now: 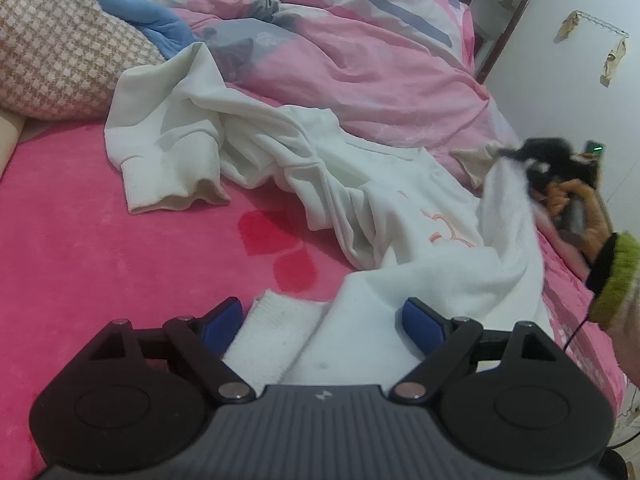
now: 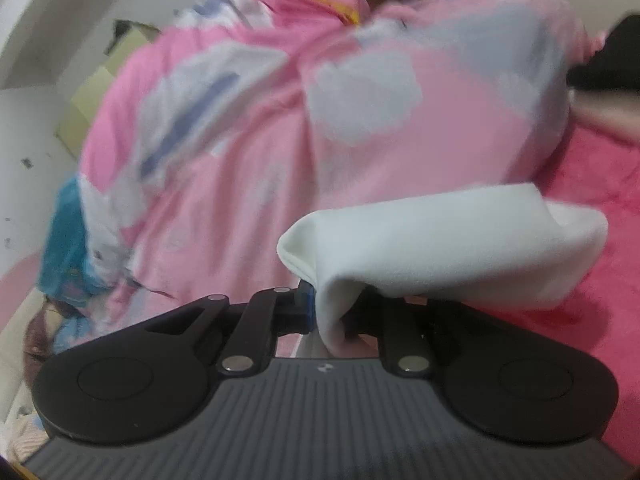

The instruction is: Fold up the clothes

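Observation:
A white sweatshirt [image 1: 280,152] lies crumpled across the hot-pink bed sheet [image 1: 100,240], one sleeve with a ribbed cuff [image 1: 168,184] at the left. My left gripper [image 1: 322,320] is open low over its near edge, with a ribbed band [image 1: 276,332] and white cloth lying between the blue pads [image 1: 420,324], which do not press on it. My right gripper [image 2: 328,304] is shut on a fold of the sweatshirt [image 2: 440,240], which drapes off to the right. In the left wrist view the right gripper [image 1: 560,168] is blurred and lifts the garment's right side.
A pink patterned duvet [image 1: 380,60] is heaped behind the sweatshirt. A checked pillow [image 1: 52,52] and a blue blanket [image 1: 132,12] lie at the back left. A hand [image 1: 568,204] in a green-cuffed sleeve [image 1: 616,276] is at the right, near the white wall [image 1: 580,92].

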Demonstrator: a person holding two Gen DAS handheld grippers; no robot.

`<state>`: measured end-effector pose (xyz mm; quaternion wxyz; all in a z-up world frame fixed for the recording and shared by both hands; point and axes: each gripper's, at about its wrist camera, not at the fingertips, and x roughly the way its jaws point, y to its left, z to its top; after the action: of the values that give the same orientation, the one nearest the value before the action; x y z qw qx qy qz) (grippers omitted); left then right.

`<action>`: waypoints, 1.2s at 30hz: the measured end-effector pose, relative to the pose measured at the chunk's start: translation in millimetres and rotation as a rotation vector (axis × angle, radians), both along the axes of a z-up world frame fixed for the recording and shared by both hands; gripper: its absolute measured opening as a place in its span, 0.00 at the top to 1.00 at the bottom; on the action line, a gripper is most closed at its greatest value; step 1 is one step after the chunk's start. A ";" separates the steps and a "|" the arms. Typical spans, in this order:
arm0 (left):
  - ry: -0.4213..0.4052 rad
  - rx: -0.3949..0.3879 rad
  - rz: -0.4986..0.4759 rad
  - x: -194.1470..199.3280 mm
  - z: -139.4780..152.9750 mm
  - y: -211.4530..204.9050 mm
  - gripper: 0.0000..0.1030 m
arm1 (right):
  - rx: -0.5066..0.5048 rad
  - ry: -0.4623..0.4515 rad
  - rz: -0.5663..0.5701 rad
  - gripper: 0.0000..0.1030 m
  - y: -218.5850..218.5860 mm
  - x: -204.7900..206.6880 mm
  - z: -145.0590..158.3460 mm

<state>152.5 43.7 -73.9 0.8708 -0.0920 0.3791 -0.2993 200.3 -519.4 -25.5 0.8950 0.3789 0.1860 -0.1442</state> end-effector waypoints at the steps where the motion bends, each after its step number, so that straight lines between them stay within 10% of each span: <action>1: -0.001 0.000 -0.001 0.0 -0.1 0.0 0.14 | 0.040 0.051 0.003 0.85 -3.8 7.1 -13.2; 7: 0.001 -0.009 0.004 0.3 0.0 1.2 0.14 | 0.280 0.142 -0.044 0.72 -21.4 -10.2 -49.9; 10: 0.010 -0.021 0.015 0.8 0.8 3.1 0.14 | 0.290 0.192 -0.072 0.45 -23.9 -43.5 -27.9; 22: 0.023 -0.079 0.113 1.9 6.2 20.4 0.24 | 0.357 0.149 0.280 0.42 86.2 -223.1 51.5; 29: -0.005 -0.084 0.160 0.1 10.0 29.4 0.26 | 0.237 0.224 0.360 0.39 191.0 -242.0 2.8; 33: -0.021 -0.087 0.175 -0.4 12.1 33.9 0.30 | 0.129 0.288 0.377 0.50 227.4 -223.9 -37.1; 36: -0.004 -0.111 0.174 2.6 11.5 37.0 0.34 | 0.045 0.265 0.404 0.96 243.6 -219.5 -39.2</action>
<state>155.1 80.6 -62.3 0.8879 -0.1720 0.3508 -0.2430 -19.2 -275.8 -64.8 0.8648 0.3315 0.3772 -0.0064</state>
